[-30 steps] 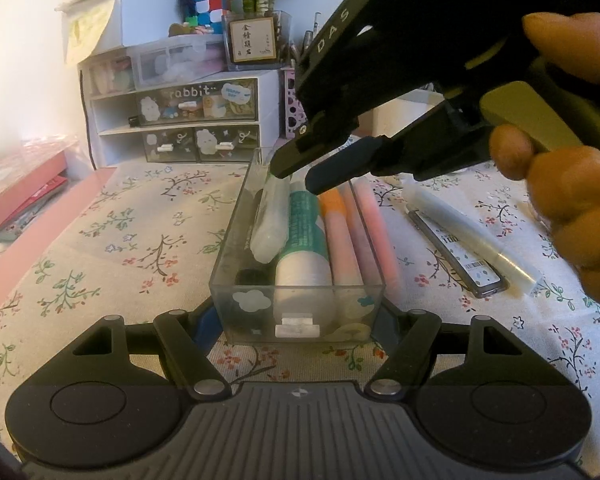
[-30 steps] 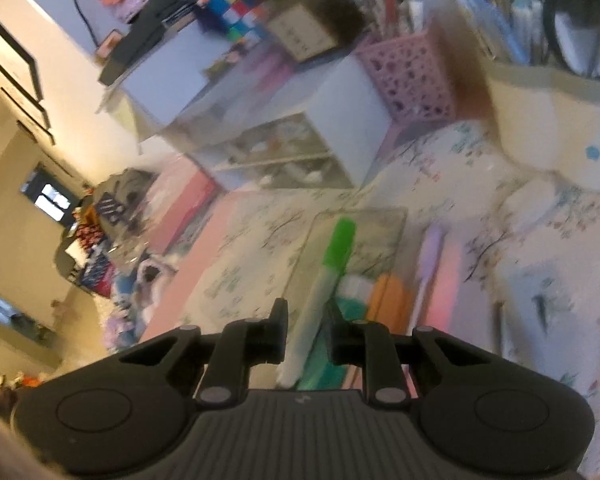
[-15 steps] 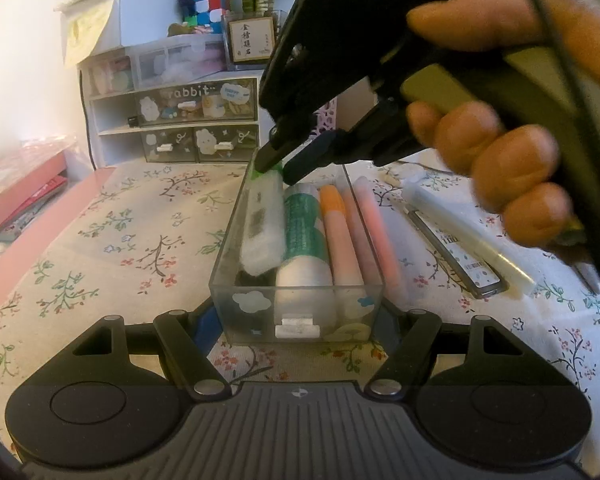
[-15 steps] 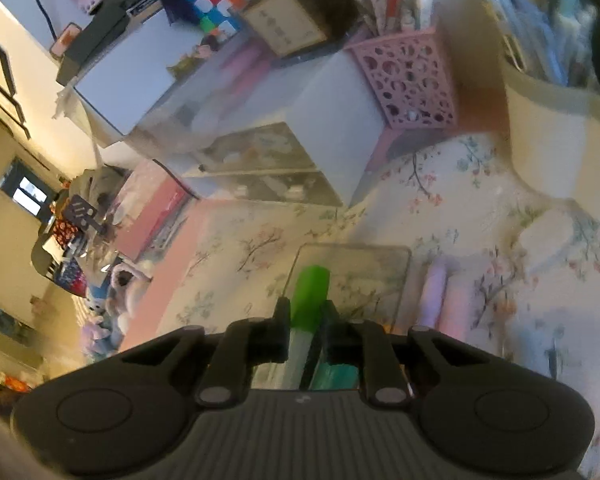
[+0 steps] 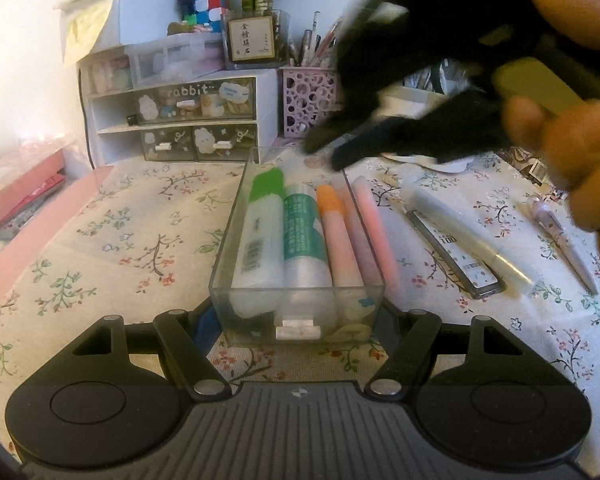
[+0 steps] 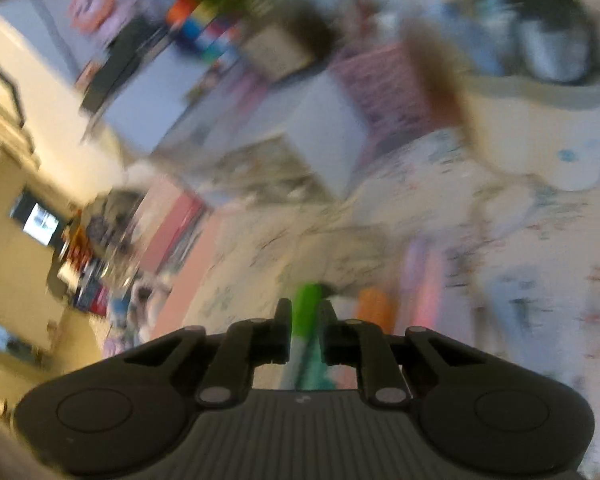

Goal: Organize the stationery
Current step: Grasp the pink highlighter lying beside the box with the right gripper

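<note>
A clear plastic box (image 5: 296, 300) sits on the floral cloth, and my left gripper (image 5: 298, 320) is shut on its near end. Inside lie a green-capped white marker (image 5: 260, 236), a teal-labelled tube (image 5: 304, 232), an orange-capped marker (image 5: 336, 236) and a pink one. My right gripper (image 5: 324, 152) hovers blurred just above the box's far end, jaws slightly apart and empty. In the blurred right wrist view, the green cap (image 6: 306, 308) lies below between the fingers of the right gripper (image 6: 304, 324).
On the cloth right of the box lie a pink marker (image 5: 376, 232), a black lead case (image 5: 452, 256), a clear pen (image 5: 472, 236) and a purple pen (image 5: 560, 240). A white drawer unit (image 5: 180, 112) and pink pen holder (image 5: 308, 100) stand behind.
The right gripper has let go of the green-capped marker, which now lies flat in the box, and has lifted up and to the right. The left gripper has not moved.
</note>
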The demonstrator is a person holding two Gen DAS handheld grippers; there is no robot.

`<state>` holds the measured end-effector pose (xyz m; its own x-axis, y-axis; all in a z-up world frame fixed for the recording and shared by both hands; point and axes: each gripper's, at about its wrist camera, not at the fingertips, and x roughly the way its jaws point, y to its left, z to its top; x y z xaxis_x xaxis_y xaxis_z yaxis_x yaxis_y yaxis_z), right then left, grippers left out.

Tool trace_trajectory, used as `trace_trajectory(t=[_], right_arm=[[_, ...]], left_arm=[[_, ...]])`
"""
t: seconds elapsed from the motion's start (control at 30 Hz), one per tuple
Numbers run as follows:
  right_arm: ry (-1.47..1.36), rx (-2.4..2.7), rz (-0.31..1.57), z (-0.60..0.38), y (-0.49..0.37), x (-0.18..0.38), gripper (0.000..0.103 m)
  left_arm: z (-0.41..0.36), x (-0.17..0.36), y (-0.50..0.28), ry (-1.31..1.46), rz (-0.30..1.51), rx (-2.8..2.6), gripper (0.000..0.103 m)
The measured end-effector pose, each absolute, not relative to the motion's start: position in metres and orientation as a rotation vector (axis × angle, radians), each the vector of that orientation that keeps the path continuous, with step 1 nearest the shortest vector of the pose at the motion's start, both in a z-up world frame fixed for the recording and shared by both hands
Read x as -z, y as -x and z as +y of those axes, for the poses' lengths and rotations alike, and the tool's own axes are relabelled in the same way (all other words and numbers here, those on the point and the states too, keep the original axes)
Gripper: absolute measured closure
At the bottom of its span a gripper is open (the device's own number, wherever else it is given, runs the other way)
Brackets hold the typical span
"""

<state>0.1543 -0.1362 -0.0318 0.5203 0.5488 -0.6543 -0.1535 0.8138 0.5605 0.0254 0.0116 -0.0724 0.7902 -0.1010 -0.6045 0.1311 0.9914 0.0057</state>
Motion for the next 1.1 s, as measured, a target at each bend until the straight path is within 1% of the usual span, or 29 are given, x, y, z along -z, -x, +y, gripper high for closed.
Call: trace_trajectory(t=[0.13,0.33,0.53,0.73,0.97,1.03,1.07,1.1], right_arm=[[-0.533,-0.336,0.924,-0.174,-0.15,0.042,0.094],[-0.499,-0.269,0.933,-0.19,-0.144,0.05,0.093],[-0.429,-0.309,0.943,-0.175,-0.145,0.049,0.093],[-0.347,-0.306,0.989,-0.157,-0.152,0.061,0.093],[-0.242,-0.306,0.99,-0.137,-0.161,0.058,0.085],[-0.199,-0.307,0.987,-0.133,-0.161,0.056,0.086],[-0.195,-0.305,0.987,-0.134,-0.161,0.056,0.088],[-0.205,-0.294,0.99,-0.138,-0.161,0.055,0.094]], left_arm=[[0.011,0.073,-0.025,-0.041,0.645,0.12,0.031],[0.01,0.073,-0.025,-0.041,0.644,0.114,0.031],[0.011,0.072,-0.024,-0.03,0.643,0.111,0.031],[0.01,0.072,-0.023,-0.042,0.642,0.114,0.031],[0.01,0.073,-0.022,-0.045,0.64,0.112,0.031],[0.01,0.073,-0.022,-0.041,0.641,0.11,0.031],[0.01,0.072,-0.022,-0.037,0.642,0.112,0.031],[0.011,0.072,-0.022,-0.033,0.641,0.114,0.031]])
